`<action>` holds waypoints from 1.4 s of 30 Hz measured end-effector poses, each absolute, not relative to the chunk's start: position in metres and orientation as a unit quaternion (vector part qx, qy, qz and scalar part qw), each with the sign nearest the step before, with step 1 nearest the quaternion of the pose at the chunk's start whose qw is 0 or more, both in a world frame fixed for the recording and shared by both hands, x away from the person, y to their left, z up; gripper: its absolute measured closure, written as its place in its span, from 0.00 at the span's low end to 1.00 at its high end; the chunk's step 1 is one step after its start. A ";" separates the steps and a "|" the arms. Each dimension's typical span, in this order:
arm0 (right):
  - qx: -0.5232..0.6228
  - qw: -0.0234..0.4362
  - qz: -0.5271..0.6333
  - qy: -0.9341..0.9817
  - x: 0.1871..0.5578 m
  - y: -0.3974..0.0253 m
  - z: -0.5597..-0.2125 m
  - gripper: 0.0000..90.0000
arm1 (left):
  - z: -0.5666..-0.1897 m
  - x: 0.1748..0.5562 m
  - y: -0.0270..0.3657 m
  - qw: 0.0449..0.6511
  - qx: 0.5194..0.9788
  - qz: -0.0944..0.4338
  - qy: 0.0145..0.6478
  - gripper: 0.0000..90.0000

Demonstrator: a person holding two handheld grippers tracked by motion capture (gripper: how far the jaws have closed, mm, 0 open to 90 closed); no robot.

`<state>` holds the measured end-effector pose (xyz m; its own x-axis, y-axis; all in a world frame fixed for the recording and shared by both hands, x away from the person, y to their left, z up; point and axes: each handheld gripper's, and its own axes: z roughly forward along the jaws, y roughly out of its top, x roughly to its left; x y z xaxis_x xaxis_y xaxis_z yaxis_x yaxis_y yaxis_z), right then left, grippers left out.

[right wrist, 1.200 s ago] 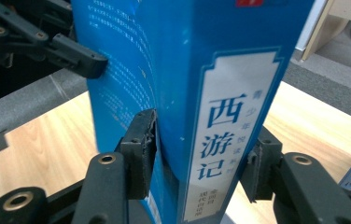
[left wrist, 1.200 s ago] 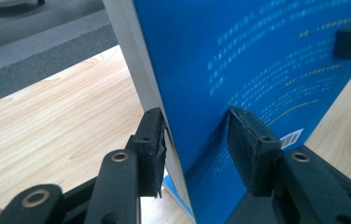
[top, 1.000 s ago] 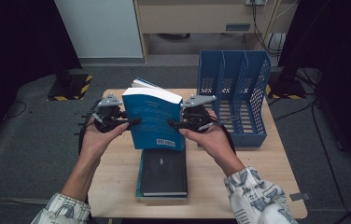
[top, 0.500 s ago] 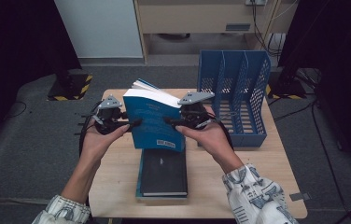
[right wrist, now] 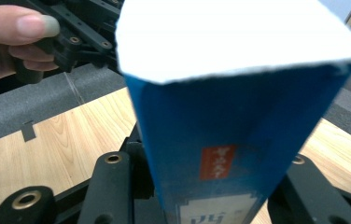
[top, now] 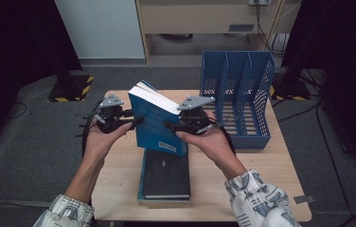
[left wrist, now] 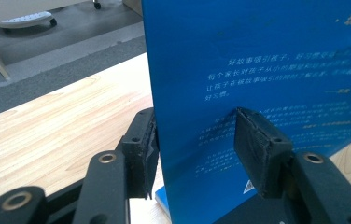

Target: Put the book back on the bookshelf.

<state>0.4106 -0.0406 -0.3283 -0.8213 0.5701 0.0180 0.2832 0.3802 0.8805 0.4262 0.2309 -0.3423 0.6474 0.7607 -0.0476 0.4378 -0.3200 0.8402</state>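
A blue book hangs tilted above the table, white page edge up, held from both sides. My left gripper is shut on its left edge; in the left gripper view the gripper has its pads pressed on either cover of the book. My right gripper is shut on the book's right side. In the right gripper view the book's spine with a red label rises between that gripper's jaws. A hand holding the left gripper shows beyond.
Under the held book a dark book lies flat on another on the wooden table. A blue slotted file rack stands at the table's back right. Dark floor surrounds the table; a cabinet stands behind.
The blue book has tipped further, its top edge slanting more steeply down to the right. Both grippers have stayed shut on it and hardly shifted.
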 end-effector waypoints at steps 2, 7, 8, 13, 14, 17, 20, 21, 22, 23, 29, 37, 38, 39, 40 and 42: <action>0.260 0.146 0.494 0.817 0.410 -0.041 -0.329 0.61 | -0.342 0.426 0.230 0.444 0.792 0.183 0.377 0.55; 0.251 0.145 0.499 0.816 0.410 -0.038 -0.329 0.55 | -0.341 0.424 0.230 0.442 0.794 0.183 0.376 0.55; 0.249 0.147 0.499 0.817 0.410 -0.038 -0.329 0.55 | -0.341 0.423 0.230 0.442 0.794 0.183 0.376 0.55; 0.247 0.136 0.507 0.815 0.414 -0.038 -0.328 0.53 | -0.342 0.424 0.230 0.444 0.792 0.184 0.376 0.55; 0.247 0.134 0.509 0.814 0.414 -0.038 -0.328 0.54 | -0.342 0.424 0.230 0.445 0.792 0.183 0.376 0.55; 0.243 0.130 0.509 0.815 0.417 -0.038 -0.326 0.55 | -0.342 0.424 0.230 0.445 0.792 0.182 0.376 0.55; 0.241 0.128 0.513 0.814 0.419 -0.036 -0.324 0.55 | -0.342 0.424 0.230 0.446 0.792 0.181 0.377 0.55; 0.239 0.128 0.514 0.814 0.419 -0.036 -0.324 0.54 | -0.342 0.424 0.230 0.446 0.791 0.181 0.378 0.55; 0.239 0.126 0.516 0.813 0.420 -0.035 -0.324 0.52 | -0.342 0.424 0.230 0.448 0.790 0.181 0.378 0.55; 0.240 0.124 0.518 0.811 0.420 -0.034 -0.324 0.48 | -0.342 0.424 0.230 0.449 0.789 0.181 0.378 0.55; 0.244 0.136 0.520 0.808 0.420 -0.032 -0.325 0.56 | -0.344 0.423 0.231 0.452 0.787 0.179 0.379 0.55; 0.245 0.136 0.525 0.804 0.424 -0.032 -0.326 0.65 | -0.347 0.422 0.234 0.452 0.786 0.179 0.381 0.52; 0.245 0.136 0.524 0.804 0.424 -0.033 -0.326 0.66 | -0.349 0.421 0.235 0.450 0.784 0.185 0.385 0.47; 0.244 0.138 0.523 0.805 0.424 -0.032 -0.326 0.66 | -0.352 0.419 0.237 0.448 0.782 0.191 0.388 0.44; 0.242 0.138 0.522 0.806 0.424 -0.033 -0.326 0.66 | -0.356 0.416 0.240 0.449 0.778 0.194 0.394 0.43; 0.241 0.135 0.524 0.806 0.424 -0.033 -0.326 0.66 | -0.368 0.409 0.250 0.447 0.770 0.209 0.404 0.38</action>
<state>0.4238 -0.0334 -0.3259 -0.8475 0.5297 0.0340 0.2459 0.3351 0.9095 0.4093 0.2499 -0.3685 0.5854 0.8098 -0.0398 0.4357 -0.2728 0.8577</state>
